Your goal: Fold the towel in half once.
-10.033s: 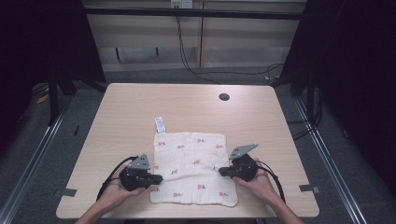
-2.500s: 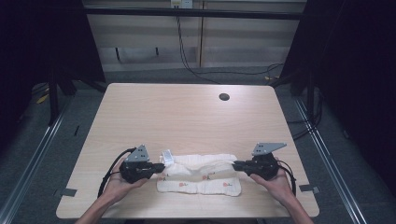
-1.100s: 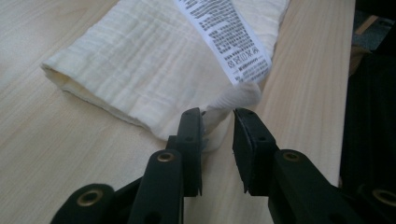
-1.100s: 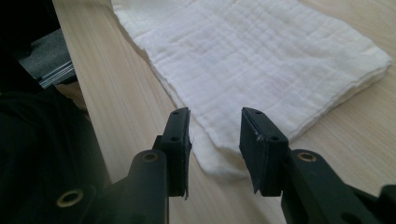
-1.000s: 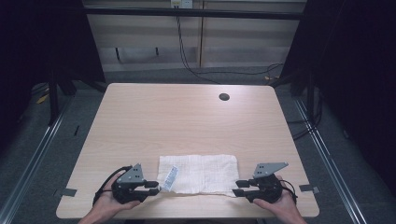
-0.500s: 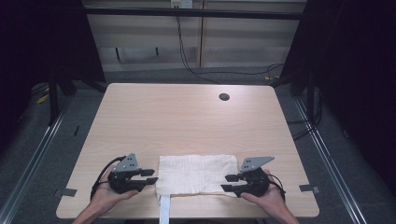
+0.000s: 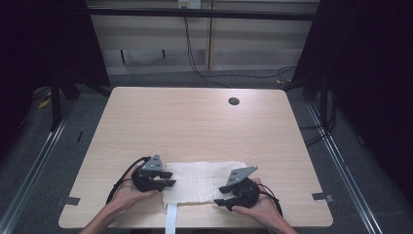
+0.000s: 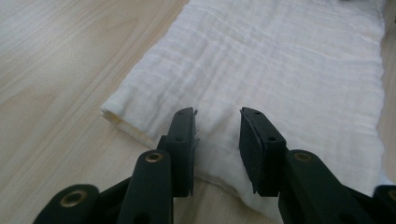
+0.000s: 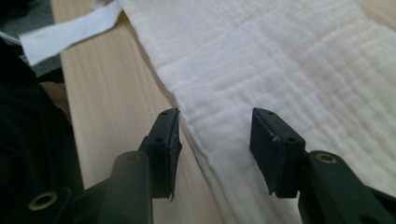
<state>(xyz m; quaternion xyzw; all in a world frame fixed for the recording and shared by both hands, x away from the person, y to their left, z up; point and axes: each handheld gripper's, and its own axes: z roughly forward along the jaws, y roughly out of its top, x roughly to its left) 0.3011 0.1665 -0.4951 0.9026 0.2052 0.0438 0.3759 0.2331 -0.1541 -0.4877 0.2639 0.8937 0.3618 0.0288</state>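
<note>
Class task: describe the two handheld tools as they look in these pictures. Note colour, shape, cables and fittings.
Both are black. The left tool and right tool each carry a grey three-cornered plate on top and trail a black cable. Each has two flat black jaws on arms with brass-coloured pivot rivets. The forearms show no sleeves.

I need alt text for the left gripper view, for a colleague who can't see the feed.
The left gripper hangs with its two black jaws open over the near edge of a folded white cloth, nothing clamped between them. The cloth lies flat on a pale wooden table, its rolled fold showing left of the jaws.
</note>
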